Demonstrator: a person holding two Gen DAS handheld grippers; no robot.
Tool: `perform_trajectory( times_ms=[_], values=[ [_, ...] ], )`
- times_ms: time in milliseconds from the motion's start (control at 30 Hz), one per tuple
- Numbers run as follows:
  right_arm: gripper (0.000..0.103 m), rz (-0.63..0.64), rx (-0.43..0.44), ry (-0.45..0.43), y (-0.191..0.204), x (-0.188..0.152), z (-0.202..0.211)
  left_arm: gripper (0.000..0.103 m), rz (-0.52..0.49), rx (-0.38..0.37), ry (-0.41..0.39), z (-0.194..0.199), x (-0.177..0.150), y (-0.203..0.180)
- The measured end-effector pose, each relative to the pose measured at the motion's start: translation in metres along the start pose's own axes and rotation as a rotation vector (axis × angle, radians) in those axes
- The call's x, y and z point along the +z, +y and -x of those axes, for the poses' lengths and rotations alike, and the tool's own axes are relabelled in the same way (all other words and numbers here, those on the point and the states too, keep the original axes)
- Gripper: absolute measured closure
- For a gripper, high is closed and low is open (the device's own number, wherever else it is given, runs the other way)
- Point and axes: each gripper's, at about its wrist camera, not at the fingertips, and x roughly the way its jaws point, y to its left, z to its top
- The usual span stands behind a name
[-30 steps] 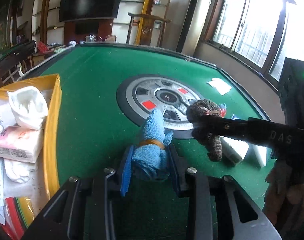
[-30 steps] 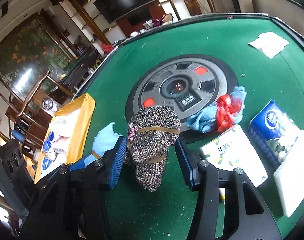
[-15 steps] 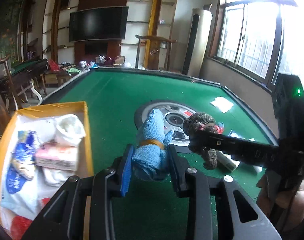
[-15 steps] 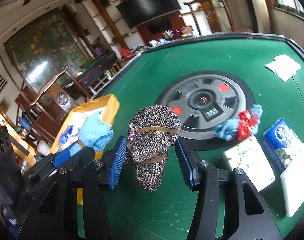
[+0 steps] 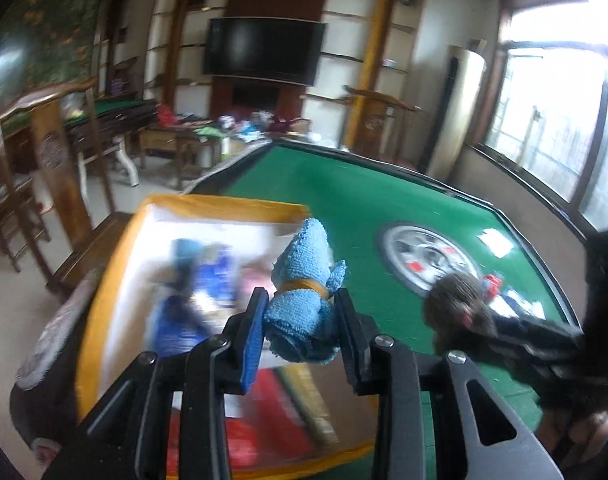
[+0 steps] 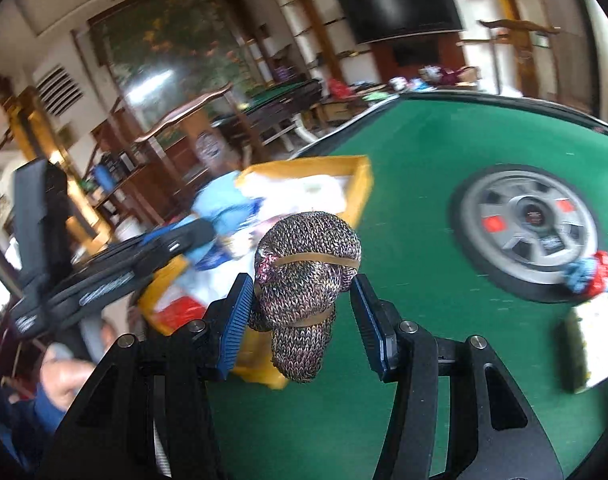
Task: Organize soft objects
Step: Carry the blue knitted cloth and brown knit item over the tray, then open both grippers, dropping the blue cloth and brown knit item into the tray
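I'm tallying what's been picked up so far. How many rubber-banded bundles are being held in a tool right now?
2. The blue cloth bundle sits in the left tool above the yellow bin; the brown knitted bundle sits in the right tool. Blur may hide others inside the bin.

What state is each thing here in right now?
left tongs: shut on the blue cloth bundle.
blue cloth bundle: rolled, banded, held aloft.
right tongs: shut on the knitted bundle.
knitted bundle: rolled, banded, held aloft.
yellow bin: open, partly filled.
television: off.
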Motion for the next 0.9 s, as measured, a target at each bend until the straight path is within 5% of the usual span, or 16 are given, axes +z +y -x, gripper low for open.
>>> perform_trajectory(
  times_ms=[233,600,733,900],
  values=[
    [0.052,0.036,0.041,0.09,0.042,-0.001,-0.052,0.07,0.074,0.097,0.029,-0.008,-0.008,0.052],
    [0.052,0.119,-0.059,0.132,0.063,-0.003,-0.094,0.069,0.113,0.109,0.101,-0.026,-0.027,0.076],
    [0.052,0.105,-0.039,0.118,0.059,-0.001,-0.084,0.047,0.121,0.111,0.108,-0.023,-0.025,0.078],
    [0.052,0.075,-0.008,0.066,0.055,0.004,-0.065,0.045,0.119,0.112,0.07,-0.011,-0.019,0.076]
  ],
)
